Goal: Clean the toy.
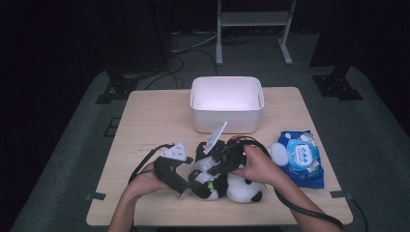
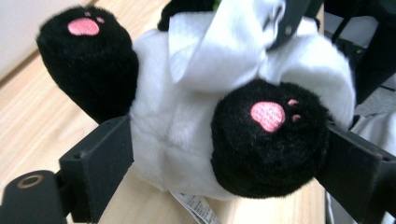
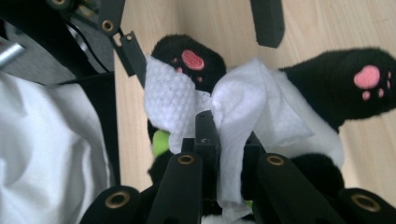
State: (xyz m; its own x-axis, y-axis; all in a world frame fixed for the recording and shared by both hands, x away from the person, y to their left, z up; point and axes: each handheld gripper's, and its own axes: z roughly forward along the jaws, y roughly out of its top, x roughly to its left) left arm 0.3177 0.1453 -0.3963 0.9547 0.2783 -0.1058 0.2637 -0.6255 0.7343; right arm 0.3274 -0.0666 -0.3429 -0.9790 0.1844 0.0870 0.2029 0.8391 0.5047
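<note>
Now the left gripper (image 2: 224, 154) clamps the panda (image 2: 187, 140) — right gripper (image 3: 219, 140) pinches a wipe (image 3: 243, 112) on it.

table (image 1: 154, 116): light wood | white bin (image 1: 227, 104) at far middle | plush panda (image 1: 237, 188) near front edge | blue wipes pack (image 1: 302, 157) at right

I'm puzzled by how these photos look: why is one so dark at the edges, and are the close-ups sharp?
High view: light falls on the table and tub; the room around is near black. Left gripper view: the panda is fairly sharp, the background soft. Right gripper view: the wipe is sharp, the near jaws blurred.
</note>
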